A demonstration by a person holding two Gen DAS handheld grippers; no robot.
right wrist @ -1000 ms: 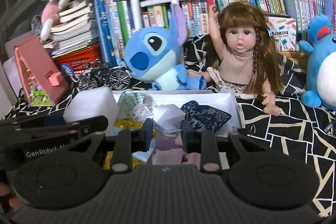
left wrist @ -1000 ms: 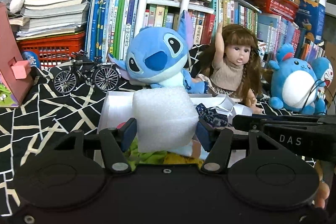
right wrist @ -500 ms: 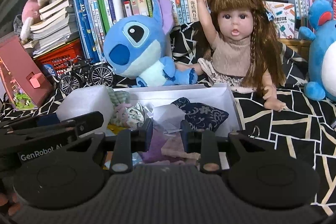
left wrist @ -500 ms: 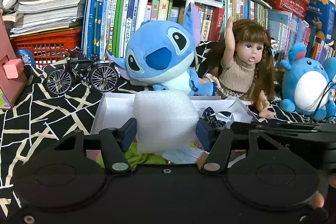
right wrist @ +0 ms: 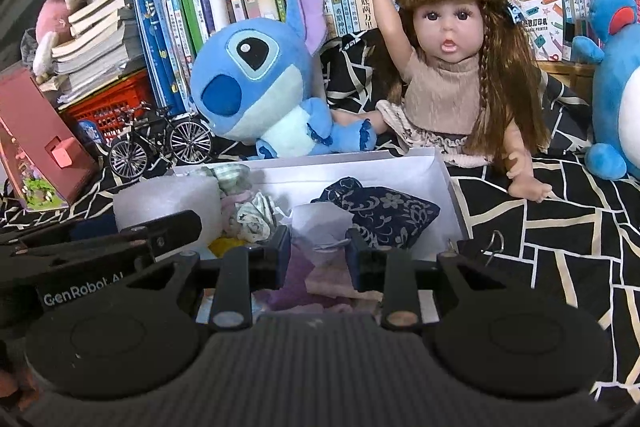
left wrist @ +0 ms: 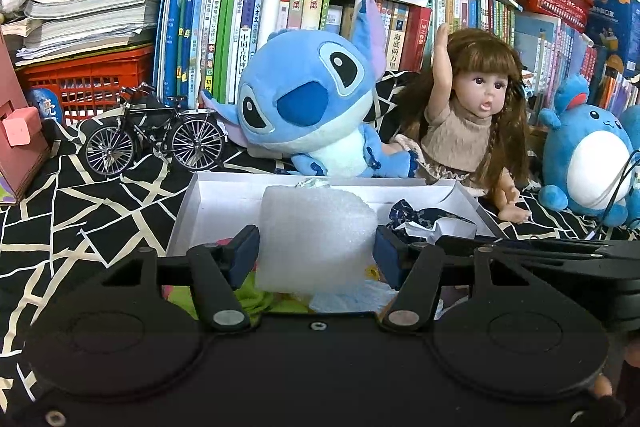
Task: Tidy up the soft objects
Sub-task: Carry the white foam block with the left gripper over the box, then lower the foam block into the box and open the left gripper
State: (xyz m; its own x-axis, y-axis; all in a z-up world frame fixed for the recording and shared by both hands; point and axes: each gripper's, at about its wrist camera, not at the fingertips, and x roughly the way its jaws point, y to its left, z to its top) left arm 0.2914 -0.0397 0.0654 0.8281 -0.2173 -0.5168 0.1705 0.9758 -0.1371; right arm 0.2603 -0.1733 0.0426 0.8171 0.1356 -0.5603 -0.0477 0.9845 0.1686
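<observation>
Left gripper (left wrist: pixel 316 255): jaws have just widened, and the foam (left wrist: pixel 316 231) between them now sits free of the pads, over the white box (left wrist: pixel 224 195). Right gripper (right wrist: pixel 318 253): jaws have just parted slightly, white tissue (right wrist: pixel 320 227) between them, over cloths in the box. Both point downward, lower than before. Behind: plush (left wrist: pixel 308 107), doll (left wrist: pixel 468 123).

Foam, cloth and plush by my matt plastic claw

My left claw (left wrist: pixel 316 259) flanks a white, grainy foam block (left wrist: pixel 316 239); the box (left wrist: pixel 224 195) looks smooth white card, the pouch (right wrist: pixel 380 211) printed cloth, the blue toy (left wrist: pixel 308 107) fuzzy plush.
</observation>
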